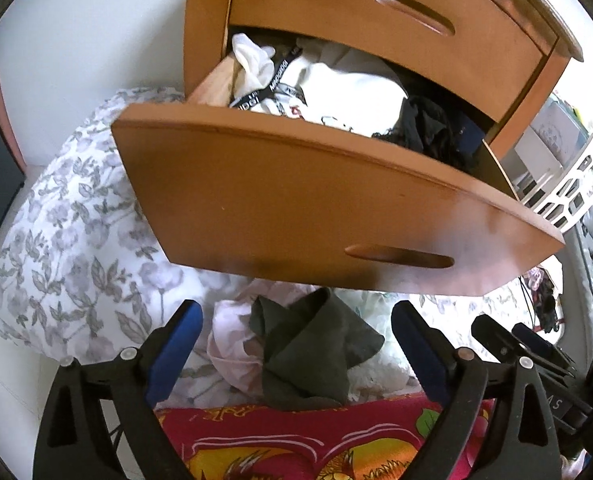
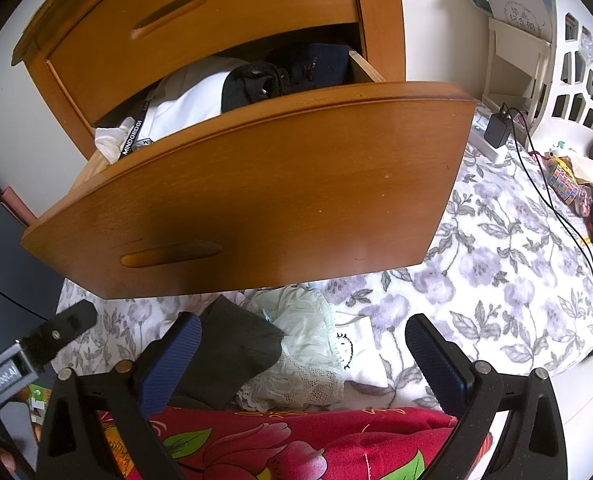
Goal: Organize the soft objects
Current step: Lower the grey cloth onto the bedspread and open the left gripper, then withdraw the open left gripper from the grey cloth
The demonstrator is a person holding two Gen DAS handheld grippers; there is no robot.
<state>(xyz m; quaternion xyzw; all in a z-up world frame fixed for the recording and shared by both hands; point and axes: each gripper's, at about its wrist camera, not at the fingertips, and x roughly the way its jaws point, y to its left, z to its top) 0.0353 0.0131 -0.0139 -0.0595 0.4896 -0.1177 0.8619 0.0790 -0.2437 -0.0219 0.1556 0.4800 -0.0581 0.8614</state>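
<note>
While both pairs of tongs point down at the bed, an open wooden drawer (image 1: 316, 204) juts out just beyond and above their tips, its curved front hanging over the far edge of the pile of soft things. Inside it lie white garments (image 1: 336, 92) and black garments (image 1: 428, 128); a shut drawer (image 1: 376, 24) sits above. A floral bedsheet (image 2: 496, 272) spreads beyond and to the outer side of the right tongs, where a black charger (image 2: 497, 130) with its cable and a white basket (image 2: 576, 92) stand well off. A red flowered cloth (image 2: 296, 448) lies nearest, under the bases of both tongs.

The left tongs (image 1: 296, 320) stand wide apart, gripping nothing; a dark grey garment (image 1: 312, 352) lies crumpled on the bed between their fingers, clear of both pads, with a pale pink cloth (image 1: 228, 344) beside it toward the left finger. The right tongs (image 2: 300, 340) are likewise spread with nothing clamped: in their view the dark garment lies against the left finger, a pale green lace piece (image 2: 304, 344) sits between the fingers, and a white cloth (image 2: 360, 356) lies nearer the right finger, not touching it.
</note>
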